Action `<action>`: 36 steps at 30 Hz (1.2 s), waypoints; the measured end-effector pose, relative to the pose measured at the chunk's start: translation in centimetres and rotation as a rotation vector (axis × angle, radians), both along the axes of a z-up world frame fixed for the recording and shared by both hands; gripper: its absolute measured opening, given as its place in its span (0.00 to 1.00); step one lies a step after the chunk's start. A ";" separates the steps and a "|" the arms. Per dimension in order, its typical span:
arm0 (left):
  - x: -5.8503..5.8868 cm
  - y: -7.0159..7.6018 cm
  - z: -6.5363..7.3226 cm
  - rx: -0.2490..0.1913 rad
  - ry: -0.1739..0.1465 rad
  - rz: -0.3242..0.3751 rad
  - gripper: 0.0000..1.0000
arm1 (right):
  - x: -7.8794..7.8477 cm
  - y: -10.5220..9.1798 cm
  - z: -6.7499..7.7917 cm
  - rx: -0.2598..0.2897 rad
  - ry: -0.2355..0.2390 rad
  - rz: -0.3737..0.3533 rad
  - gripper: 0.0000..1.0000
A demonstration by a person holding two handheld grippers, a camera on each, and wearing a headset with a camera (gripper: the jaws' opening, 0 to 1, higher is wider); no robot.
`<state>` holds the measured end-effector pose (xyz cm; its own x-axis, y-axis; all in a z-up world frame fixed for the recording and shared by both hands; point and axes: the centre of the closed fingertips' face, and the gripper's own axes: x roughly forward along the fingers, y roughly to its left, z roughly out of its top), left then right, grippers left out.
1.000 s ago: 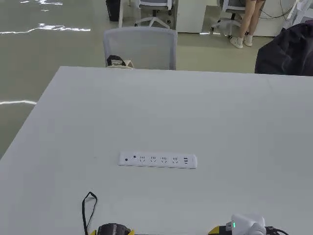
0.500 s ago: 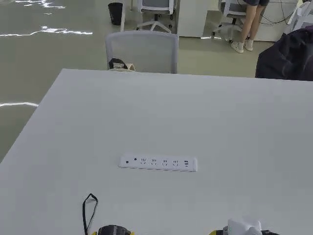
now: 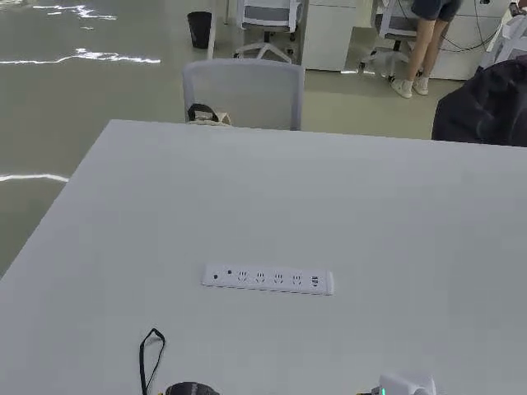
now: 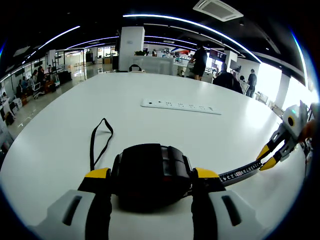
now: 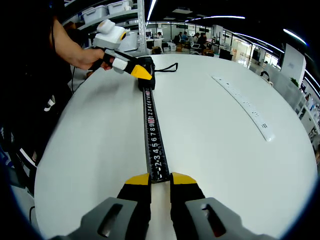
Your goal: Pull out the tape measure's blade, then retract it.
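Note:
The tape measure [image 4: 152, 167], a black case with a black wrist strap [image 4: 100, 142], lies on the white table, and my left gripper [image 4: 152, 173] is shut on its sides. Its blade [image 4: 240, 172] runs out to the right to my right gripper [image 4: 274, 152]. In the right gripper view the marked blade [image 5: 152, 130] stretches along the table from the case [image 5: 146, 65], where the left gripper [image 5: 132, 70] and a hand hold it. My right gripper [image 5: 160, 179] is shut on the blade's end. The case's top [image 3: 191, 388] and strap [image 3: 151, 358] peek in at the head view's bottom edge.
A white power strip [image 3: 268, 280] lies across the middle of the table [image 3: 288, 189]. A grey chair [image 3: 243, 92] stands at the far edge, with a dark bundle [image 3: 486, 103] at the far right. A person [image 3: 424, 41] stands beyond on the shiny floor.
The head camera has tilted upward, so the table and grippers sit lower in the picture. Nothing on the table has visibly moved.

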<state>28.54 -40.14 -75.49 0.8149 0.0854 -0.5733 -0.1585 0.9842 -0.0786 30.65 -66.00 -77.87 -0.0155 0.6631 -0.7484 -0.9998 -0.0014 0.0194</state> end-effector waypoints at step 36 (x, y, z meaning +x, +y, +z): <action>-0.2 -0.2 0.3 -0.023 0.004 -0.021 0.60 | -0.5 3.0 0.5 0.007 -0.012 0.021 0.12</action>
<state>28.38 -40.38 -75.18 0.8142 0.0550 -0.5779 -0.1381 0.9853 -0.1008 30.14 -62.96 -77.42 -0.0209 0.6676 -0.7442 -0.9997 -0.0228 0.0076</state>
